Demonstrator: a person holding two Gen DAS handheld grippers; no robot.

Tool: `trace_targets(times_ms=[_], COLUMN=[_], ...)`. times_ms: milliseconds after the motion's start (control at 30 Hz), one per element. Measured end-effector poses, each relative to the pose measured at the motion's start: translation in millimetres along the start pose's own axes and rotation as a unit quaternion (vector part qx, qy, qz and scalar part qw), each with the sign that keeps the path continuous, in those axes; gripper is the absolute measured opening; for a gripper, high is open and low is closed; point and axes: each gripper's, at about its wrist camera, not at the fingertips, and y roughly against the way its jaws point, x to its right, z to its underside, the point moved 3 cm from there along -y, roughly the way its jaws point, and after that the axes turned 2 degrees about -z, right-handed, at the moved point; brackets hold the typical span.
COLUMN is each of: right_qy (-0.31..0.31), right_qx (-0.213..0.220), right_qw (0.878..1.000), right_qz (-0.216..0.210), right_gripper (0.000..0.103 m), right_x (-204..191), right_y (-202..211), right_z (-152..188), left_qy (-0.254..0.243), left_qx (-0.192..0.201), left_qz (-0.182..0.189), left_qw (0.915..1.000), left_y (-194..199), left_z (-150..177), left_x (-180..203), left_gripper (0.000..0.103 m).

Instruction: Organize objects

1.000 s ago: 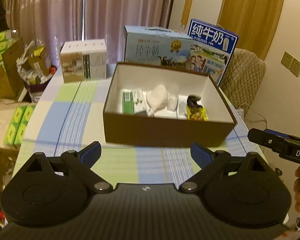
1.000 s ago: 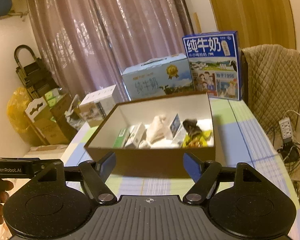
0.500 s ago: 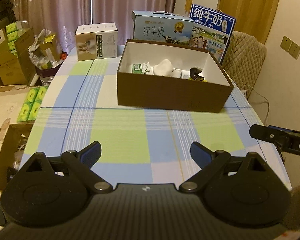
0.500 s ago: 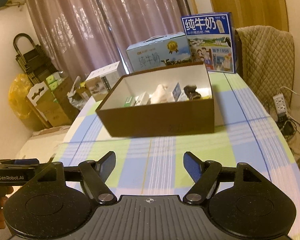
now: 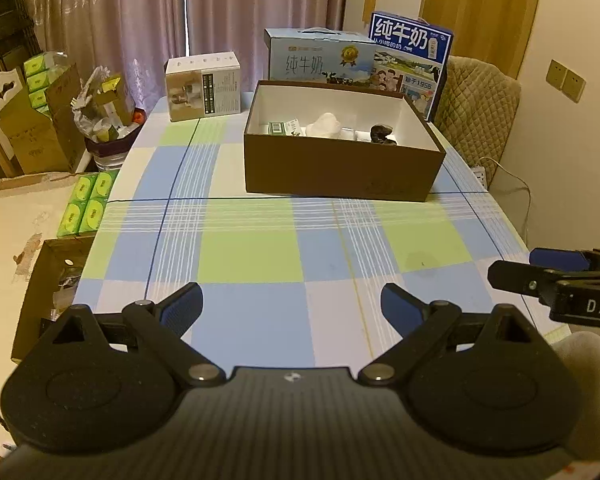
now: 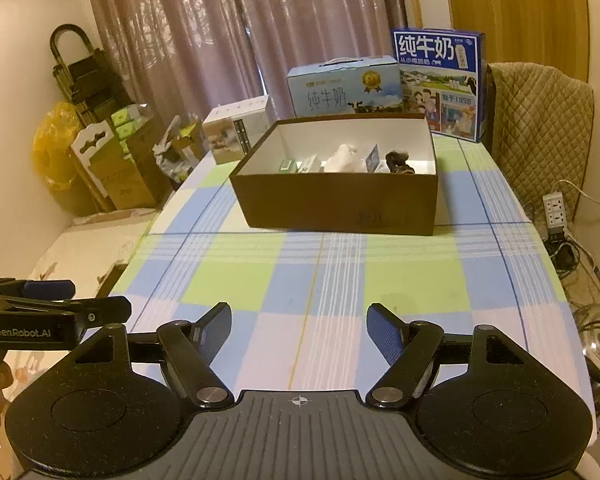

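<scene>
A brown cardboard box (image 5: pixel 340 168) (image 6: pixel 336 204) stands on the far half of the checked tablecloth (image 5: pixel 252 248) (image 6: pixel 320 276). Inside it lie a green carton (image 5: pixel 279 128), a white crumpled item (image 5: pixel 325 124) (image 6: pixel 342 157) and a dark wrapped item (image 5: pixel 382 135) (image 6: pixel 398 162). My left gripper (image 5: pixel 291 306) hangs open over the near table edge, holding nothing. My right gripper (image 6: pixel 299 330) is also open and empty, well short of the box. Each gripper shows from the side in the other's view: the right one (image 5: pixel 556 276), the left one (image 6: pixel 56 308).
Behind the box stand two milk cartons (image 5: pixel 320 58) (image 5: pixel 410 50) and a white carton (image 5: pixel 203 86). A quilted chair (image 5: pixel 476 100) is at the far right. Cardboard boxes, green tissue packs (image 5: pixel 86 204) and a bin sit left of the table. A power strip (image 6: pixel 554 208) lies on the floor right.
Both grippers have pulled back from the brown box toward the near table edge; the box now looks smaller and farther. Both stayed open and empty.
</scene>
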Motion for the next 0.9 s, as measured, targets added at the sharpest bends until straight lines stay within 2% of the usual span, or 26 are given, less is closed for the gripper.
trace_targets(times_ms=[333,900], right_qy=[0.005,0.001], right_qx=[-0.006,-0.012], right_qw=[1.0,1.0], right_qz=[0.009,0.008], right_gripper=[0.072,0.072], right_x=[-5,-5], right_y=[11,12], right_z=[9,16], left_qy=[-0.009,-0.01], left_qx=[-0.003,-0.009], left_qz=[0.002,-0.002], left_qw=[1.0,0.9999], left_y=[16,12], left_z=[13,16], left_x=[7,11], left_gripper=[0.094,0.094])
